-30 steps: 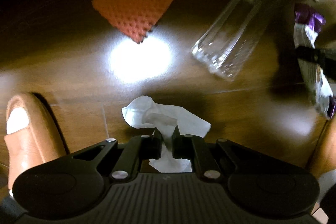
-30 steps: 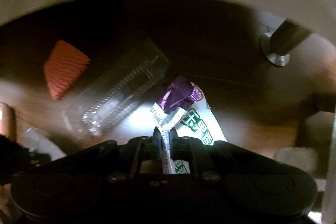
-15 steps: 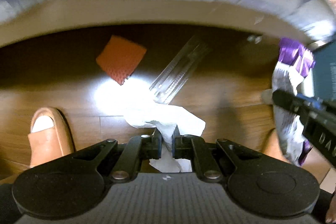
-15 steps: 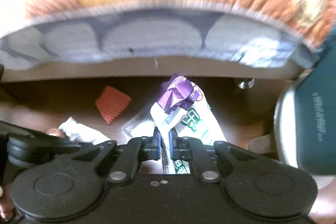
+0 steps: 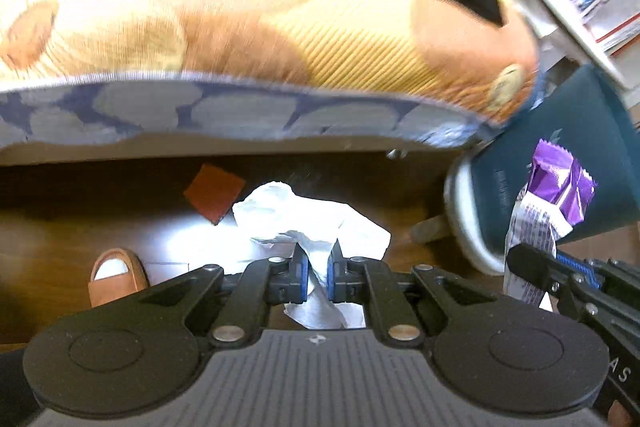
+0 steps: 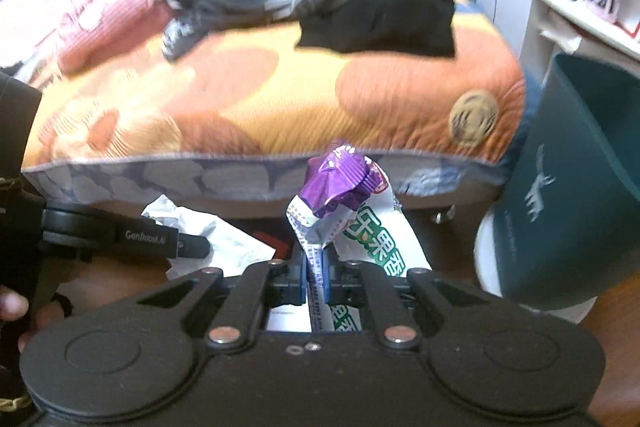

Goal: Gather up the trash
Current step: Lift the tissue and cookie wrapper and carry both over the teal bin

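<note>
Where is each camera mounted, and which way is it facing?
Left wrist: on the left gripper, looking down past its held tissue to the floor; a sandalled foot shows.
Right wrist: on the right gripper, facing the bed over its wrapper; a hand shows.
Shared: tissue, wrapper, bed, teal bin.

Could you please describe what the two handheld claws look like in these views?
Both are matte black plastic: the left claw and right claw have blue-padded fingers on linkage arms with silver pivot pins, above two round discs. The left's ribbed body looks grey; white "GenRobot.AI" lettering marks its side.
</note>
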Demonstrator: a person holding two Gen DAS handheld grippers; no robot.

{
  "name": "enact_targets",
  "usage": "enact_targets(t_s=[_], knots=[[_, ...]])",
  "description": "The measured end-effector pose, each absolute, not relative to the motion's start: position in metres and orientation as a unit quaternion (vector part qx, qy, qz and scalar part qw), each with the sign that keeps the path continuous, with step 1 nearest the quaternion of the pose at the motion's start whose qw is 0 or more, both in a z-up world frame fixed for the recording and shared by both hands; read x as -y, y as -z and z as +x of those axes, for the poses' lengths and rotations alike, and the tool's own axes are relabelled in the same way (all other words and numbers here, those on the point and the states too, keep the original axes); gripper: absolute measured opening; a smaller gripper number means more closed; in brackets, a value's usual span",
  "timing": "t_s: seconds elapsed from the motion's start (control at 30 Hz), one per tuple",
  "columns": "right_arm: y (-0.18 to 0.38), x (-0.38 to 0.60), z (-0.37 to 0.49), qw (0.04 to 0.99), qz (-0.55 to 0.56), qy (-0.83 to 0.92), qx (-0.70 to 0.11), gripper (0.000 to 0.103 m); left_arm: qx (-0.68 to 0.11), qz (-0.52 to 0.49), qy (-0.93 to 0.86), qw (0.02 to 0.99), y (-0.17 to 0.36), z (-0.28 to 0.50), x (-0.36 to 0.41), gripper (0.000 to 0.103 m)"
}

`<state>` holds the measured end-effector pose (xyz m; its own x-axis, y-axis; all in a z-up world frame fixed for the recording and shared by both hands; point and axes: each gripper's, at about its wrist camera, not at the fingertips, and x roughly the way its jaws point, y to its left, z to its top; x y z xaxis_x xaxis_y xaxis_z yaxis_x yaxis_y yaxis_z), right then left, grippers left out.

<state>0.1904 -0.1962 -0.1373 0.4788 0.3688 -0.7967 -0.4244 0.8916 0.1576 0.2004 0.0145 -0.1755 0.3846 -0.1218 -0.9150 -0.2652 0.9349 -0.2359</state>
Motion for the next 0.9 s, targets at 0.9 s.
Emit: enact_targets(t_s=[0.9], knots=[[0.006, 0.387, 0.252, 0.946, 0.019, -0.113, -0.304, 0.007, -0.41, -0.038, 0.124, 0.903, -0.024, 0.323, 0.206, 0.008]])
